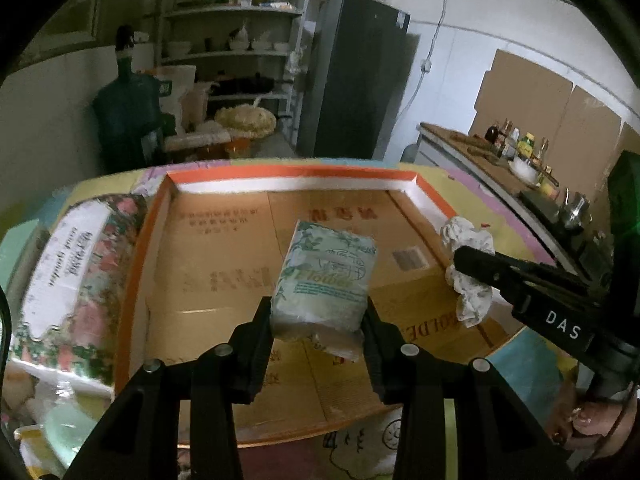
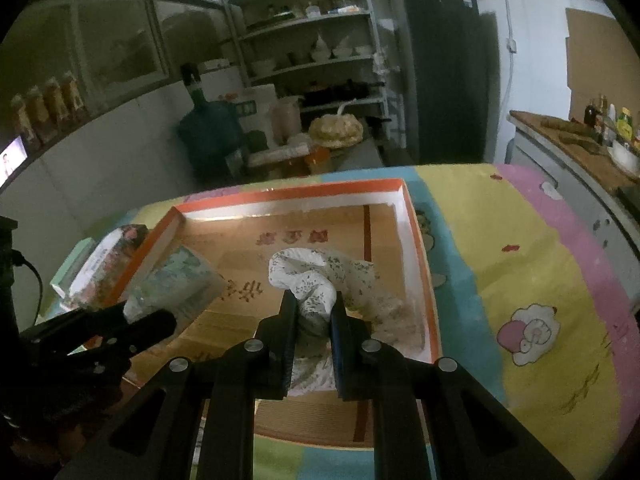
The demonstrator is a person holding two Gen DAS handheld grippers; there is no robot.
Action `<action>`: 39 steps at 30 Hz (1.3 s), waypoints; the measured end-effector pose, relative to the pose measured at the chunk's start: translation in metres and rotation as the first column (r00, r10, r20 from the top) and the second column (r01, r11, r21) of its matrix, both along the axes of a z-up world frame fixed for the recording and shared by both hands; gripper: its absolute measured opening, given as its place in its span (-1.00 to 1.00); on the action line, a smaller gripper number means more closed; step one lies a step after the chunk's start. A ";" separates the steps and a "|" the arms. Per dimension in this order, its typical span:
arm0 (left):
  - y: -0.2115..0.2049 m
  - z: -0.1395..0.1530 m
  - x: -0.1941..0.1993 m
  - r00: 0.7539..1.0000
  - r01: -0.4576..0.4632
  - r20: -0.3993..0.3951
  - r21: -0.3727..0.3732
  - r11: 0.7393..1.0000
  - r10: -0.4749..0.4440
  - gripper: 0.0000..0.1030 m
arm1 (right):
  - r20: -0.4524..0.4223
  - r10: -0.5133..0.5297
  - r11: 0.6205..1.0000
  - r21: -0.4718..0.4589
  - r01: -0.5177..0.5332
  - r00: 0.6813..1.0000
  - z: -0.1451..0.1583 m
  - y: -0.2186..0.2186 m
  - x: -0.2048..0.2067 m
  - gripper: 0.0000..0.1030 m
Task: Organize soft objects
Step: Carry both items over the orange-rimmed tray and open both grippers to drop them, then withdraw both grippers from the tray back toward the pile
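My left gripper (image 1: 318, 312) is shut on a green tissue pack (image 1: 326, 276) marked "Flower" and holds it over the orange-rimmed cardboard tray (image 1: 280, 174). The pack also shows in the right wrist view (image 2: 176, 284), held by the left gripper (image 2: 132, 316). My right gripper (image 2: 314, 308) is shut on a white speckled cloth (image 2: 316, 276), which hangs into the tray (image 2: 404, 216). In the left wrist view the right gripper (image 1: 460, 258) grips the cloth (image 1: 470, 280) at the tray's right rim.
A floral-wrapped pack (image 1: 76, 272) lies left of the tray, also in the right wrist view (image 2: 108, 260). The table has a coloured cartoon cloth (image 2: 520, 280). Shelves (image 2: 312, 40), a water jug (image 2: 208, 128), a dark fridge (image 1: 356, 76) and a counter with bottles (image 1: 516, 152) stand behind.
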State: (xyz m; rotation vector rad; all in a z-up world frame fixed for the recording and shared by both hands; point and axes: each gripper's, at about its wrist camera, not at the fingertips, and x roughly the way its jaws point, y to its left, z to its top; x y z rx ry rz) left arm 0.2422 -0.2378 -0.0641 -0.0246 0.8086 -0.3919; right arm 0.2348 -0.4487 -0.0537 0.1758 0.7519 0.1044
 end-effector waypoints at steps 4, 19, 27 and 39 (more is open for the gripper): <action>-0.005 -0.010 0.005 0.999 0.005 -0.036 0.016 1.000 -0.005 -0.20 | -0.019 0.004 1.000 0.003 -0.004 1.000 -0.008 0.000 0.004 -0.70; -0.003 -0.017 0.008 0.998 0.002 -0.061 0.033 0.999 0.000 0.03 | -0.012 0.023 0.999 0.047 -0.023 1.000 -0.015 0.000 0.008 -0.44; 0.003 0.001 -0.003 1.000 -0.008 0.014 0.024 1.000 0.008 0.38 | 0.026 0.026 0.998 0.062 -0.028 0.999 -0.007 -0.002 -0.001 -0.04; 0.026 0.042 -0.032 0.978 -0.050 0.203 -0.009 0.999 0.051 0.72 | 0.096 0.006 0.998 0.055 -0.011 0.995 0.015 0.006 -0.020 0.03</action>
